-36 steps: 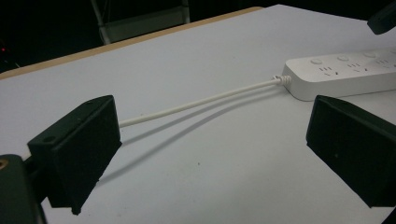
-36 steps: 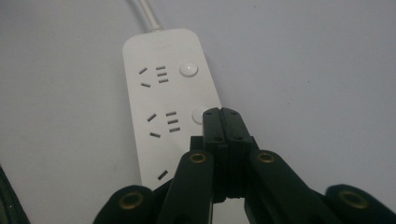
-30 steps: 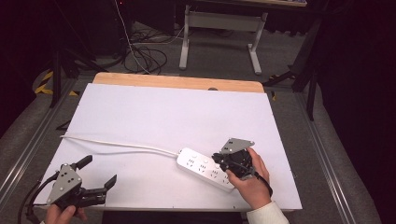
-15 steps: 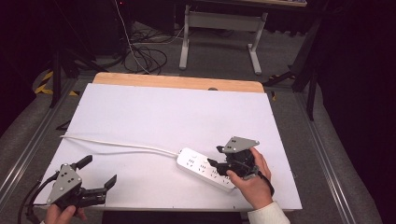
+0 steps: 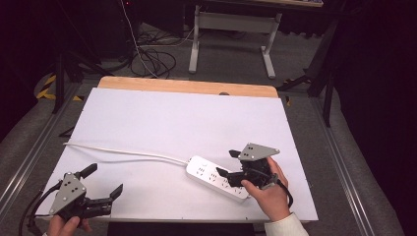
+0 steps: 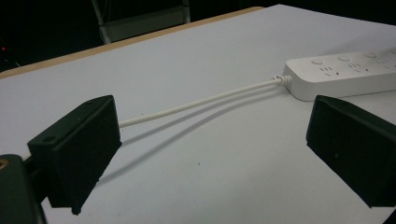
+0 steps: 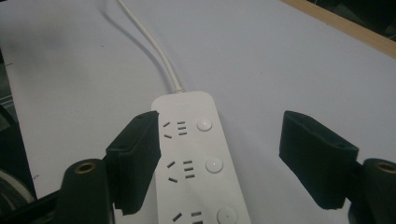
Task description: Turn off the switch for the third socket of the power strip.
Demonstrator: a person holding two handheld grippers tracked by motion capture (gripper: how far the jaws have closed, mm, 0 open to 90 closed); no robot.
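Right gripper view: power strip (image 7: 196, 158) lies between spread jaws.

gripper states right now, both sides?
Left gripper: open, holding nothing, near the table's front edge.
Right gripper: open, holding nothing, jaws spread over the power strip.

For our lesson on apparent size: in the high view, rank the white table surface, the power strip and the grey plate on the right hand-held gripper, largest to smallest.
1. White table surface, by far the largest.
2. Power strip.
3. Grey plate, smallest, though it sits higher and nearer the camera, so it looks slightly bigger than it is.
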